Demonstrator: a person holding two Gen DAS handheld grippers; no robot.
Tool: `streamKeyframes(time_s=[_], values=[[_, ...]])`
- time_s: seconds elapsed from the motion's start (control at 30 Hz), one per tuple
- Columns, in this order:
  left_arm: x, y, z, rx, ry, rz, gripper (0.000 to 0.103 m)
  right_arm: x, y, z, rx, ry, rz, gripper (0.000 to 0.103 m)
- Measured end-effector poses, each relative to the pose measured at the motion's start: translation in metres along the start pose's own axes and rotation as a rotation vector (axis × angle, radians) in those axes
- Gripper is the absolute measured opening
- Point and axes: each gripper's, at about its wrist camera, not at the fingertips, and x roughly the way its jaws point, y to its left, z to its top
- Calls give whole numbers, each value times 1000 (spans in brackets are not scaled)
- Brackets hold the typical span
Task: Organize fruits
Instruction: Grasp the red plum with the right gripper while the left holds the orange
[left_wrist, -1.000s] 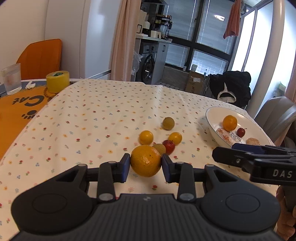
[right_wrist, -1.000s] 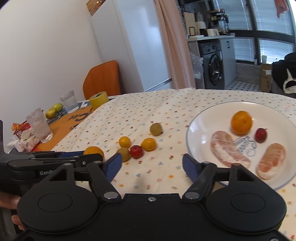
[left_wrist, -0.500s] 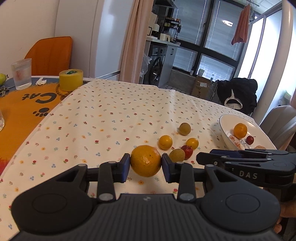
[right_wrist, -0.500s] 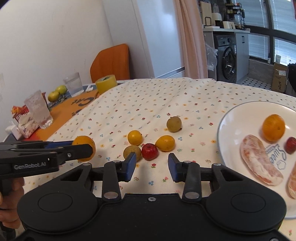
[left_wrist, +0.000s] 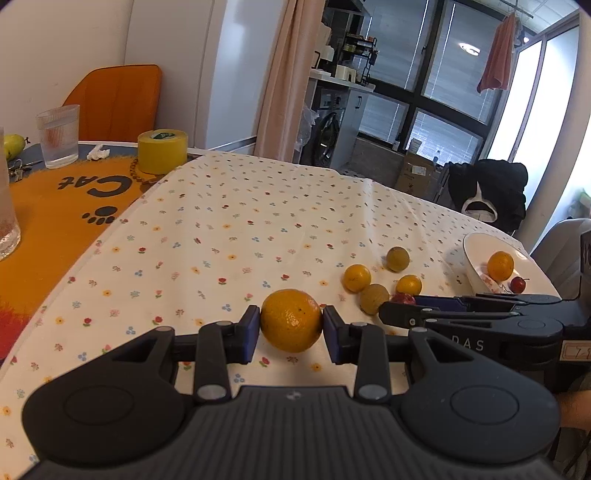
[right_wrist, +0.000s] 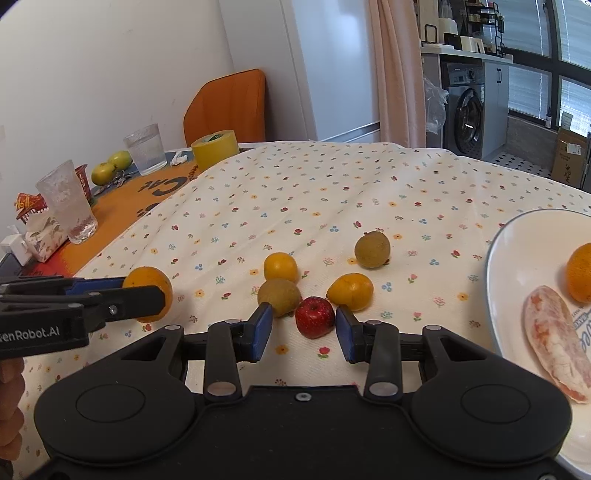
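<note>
Above floral tabletop (left_wrist: 229, 229): left tool (left_wrist: 291, 328) clamped on orange (left_wrist: 291, 319); right tool (right_wrist: 303, 332) apart, straddling red apple (right_wrist: 314, 316). Risk: closing pads nudge neighbouring brown fruit (right_wrist: 279, 295), cluster rolls.

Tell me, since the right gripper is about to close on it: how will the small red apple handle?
The small red apple is round and glossy, so it may slip or roll. The brown fruit nearly touches it and could get nudged.
</note>
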Motion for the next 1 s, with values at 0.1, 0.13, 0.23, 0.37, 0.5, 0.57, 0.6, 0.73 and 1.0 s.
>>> streamKeyframes(time_s=[0.1, 0.13, 0.23, 0.37, 0.5, 0.57, 0.6, 0.73, 1.0], values=[[0, 1, 0, -3, 0, 1, 35, 1, 1, 0, -18, -2, -11, 27], [1, 1, 0, -4, 2, 2, 35, 0, 1, 0, -19, 0, -16, 22], [-1, -2, -1, -2, -2, -2, 35, -3, -2, -1, -15, -1, -21, 21], [-2, -6, 0, 2, -6, -6, 35, -14, -6, -2, -5, -20, -30, 21], [-4, -14, 2, 15, -17, -15, 35, -27, -8, -4, -2, -40, -31, 21], [-7, -20, 4, 23, -23, -21, 35, -34, -9, -5, 3, -52, -31, 21], [-9, -23, 4, 27, -27, -25, 35, -38, -10, -5, 5, -57, -32, 21], [-13, -35, 6, 41, -41, -39, 35, -53, -16, -7, 19, -83, -39, 21], [-19, -60, 9, 70, -64, -78, 35, -81, -31, -11, 44, -123, -71, 21]])
